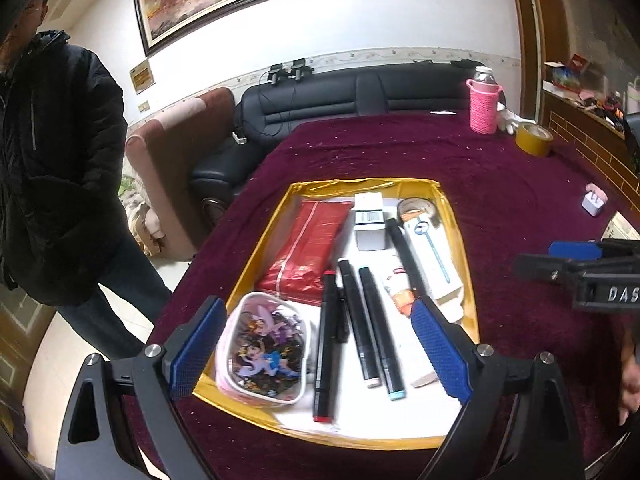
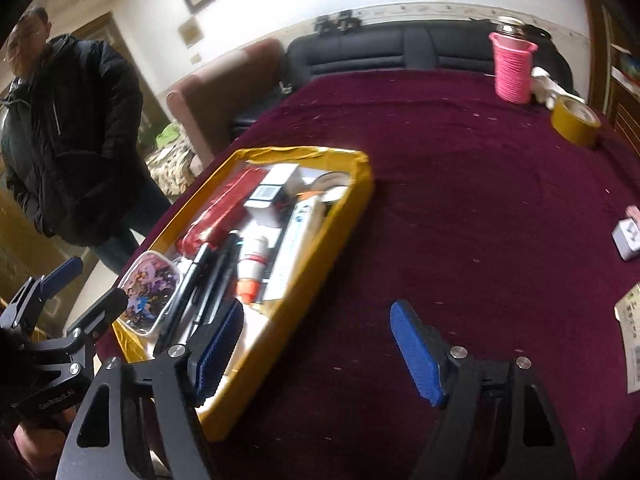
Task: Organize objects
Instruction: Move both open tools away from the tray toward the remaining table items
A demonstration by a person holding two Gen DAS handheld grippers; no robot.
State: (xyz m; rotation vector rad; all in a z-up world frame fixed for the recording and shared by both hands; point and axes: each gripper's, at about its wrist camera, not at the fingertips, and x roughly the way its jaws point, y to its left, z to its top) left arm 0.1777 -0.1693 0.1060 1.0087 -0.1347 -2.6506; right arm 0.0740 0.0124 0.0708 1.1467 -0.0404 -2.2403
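A yellow-rimmed tray [image 1: 258, 256] [image 2: 316, 272] lies on the maroon cloth. It holds a cartoon-print pouch [image 1: 262, 354] [image 2: 150, 292], a red pouch [image 1: 308, 244], a red-capped marker [image 1: 326, 344], two black markers [image 1: 360, 320], a white box [image 1: 370, 216], a tape roll [image 1: 418, 206] and a long white box [image 1: 434, 256]. My left gripper [image 1: 318, 354] [image 2: 86, 288] hangs open above the tray's near end, over the pouch and markers, gripping nothing. My right gripper [image 2: 320, 354] [image 1: 556, 258] is open and empty, at the tray's right wall and over bare cloth.
A bottle in a pink knitted sleeve [image 1: 485, 104] [image 2: 514, 68], a white glove and a yellow tape roll [image 1: 534, 138] [image 2: 576, 122] stand at the far right. A small white box [image 2: 628, 240] and a paper [image 2: 632, 340] lie right. A person in a dark jacket [image 1: 52, 160] stands left.
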